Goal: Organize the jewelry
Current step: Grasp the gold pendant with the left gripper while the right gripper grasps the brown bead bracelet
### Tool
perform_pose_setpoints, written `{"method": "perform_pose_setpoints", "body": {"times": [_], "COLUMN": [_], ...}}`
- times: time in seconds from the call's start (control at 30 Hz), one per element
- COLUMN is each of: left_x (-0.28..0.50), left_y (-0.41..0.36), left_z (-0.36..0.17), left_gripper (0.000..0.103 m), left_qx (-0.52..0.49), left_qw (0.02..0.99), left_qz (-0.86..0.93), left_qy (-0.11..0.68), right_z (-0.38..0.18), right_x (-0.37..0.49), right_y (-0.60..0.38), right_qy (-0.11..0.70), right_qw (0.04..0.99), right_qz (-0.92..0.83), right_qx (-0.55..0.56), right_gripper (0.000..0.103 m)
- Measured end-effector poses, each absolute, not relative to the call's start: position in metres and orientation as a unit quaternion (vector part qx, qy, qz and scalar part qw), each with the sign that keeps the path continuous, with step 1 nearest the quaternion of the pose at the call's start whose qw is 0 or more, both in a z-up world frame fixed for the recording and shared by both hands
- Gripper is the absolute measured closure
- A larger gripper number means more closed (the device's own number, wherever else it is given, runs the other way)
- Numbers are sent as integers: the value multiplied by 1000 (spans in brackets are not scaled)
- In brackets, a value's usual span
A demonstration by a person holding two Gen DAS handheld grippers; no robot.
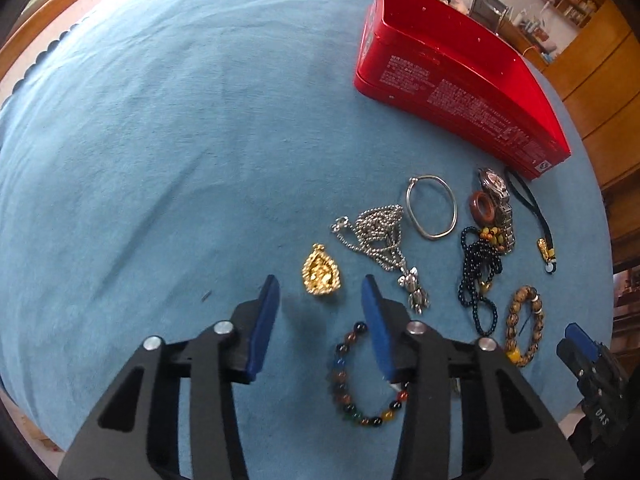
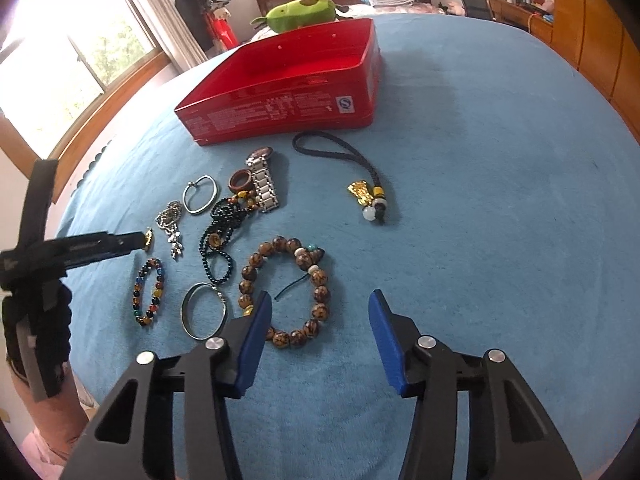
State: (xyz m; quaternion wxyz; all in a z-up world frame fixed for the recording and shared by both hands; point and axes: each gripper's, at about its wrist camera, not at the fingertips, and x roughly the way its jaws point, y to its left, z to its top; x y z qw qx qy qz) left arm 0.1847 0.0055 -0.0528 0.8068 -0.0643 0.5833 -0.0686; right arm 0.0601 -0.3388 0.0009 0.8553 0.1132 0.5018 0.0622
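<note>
Jewelry lies spread on a blue cloth in front of an open red tin box [image 1: 460,80] [image 2: 288,92]. My left gripper [image 1: 320,292] is open and empty, just short of a gold pendant [image 1: 321,276], above a multicolour bead bracelet [image 1: 360,380] [image 2: 149,292]. My right gripper [image 2: 320,308] is open and empty, its left finger over the edge of a brown wooden bead bracelet [image 2: 286,292] [image 1: 524,328]. A silver chain with a charm [image 1: 384,236], a silver bangle [image 1: 432,206], a watch [image 2: 264,180], dark beads [image 2: 224,232] and a black cord charm [image 2: 360,188] lie nearby.
A second metal bangle [image 2: 204,312] lies left of the right gripper. A green plush toy [image 2: 304,12] sits behind the box. A window [image 2: 60,64] is at left, wooden furniture [image 2: 592,40] at right. The left gripper also shows in the right wrist view [image 2: 120,242].
</note>
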Motion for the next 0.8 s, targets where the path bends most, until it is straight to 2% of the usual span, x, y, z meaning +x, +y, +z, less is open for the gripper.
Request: {"method": "perform_pose_setpoints", "body": {"times": [0.1, 0.27, 0.43, 0.67, 0.8], "left_x": [189, 196, 200, 195, 187], "left_y": [-1, -6, -5, -1, 7], "left_z": [-57, -60, -61, -59, -51], "left_gripper": [68, 69, 85, 85, 85], "left_qx": [-57, -49, -33, -31, -43], "left_qw": [801, 803, 808, 812, 816], "left_qz": [-75, -75, -64, -75, -83], "left_qy": [591, 589, 584, 579, 570], "right_z": [-1, -6, -9, -12, -15], "right_x": [64, 73, 80, 87, 87], "right_y": [-336, -333, -337, -343, -342], "right_qy": [504, 510, 517, 527, 538], "right_qw": [854, 850, 848, 841, 834], "right_qz": [69, 71, 61, 57, 67], "right_qx": [111, 105, 104, 109, 105], "right_gripper": [52, 52, 52, 52, 60]}}
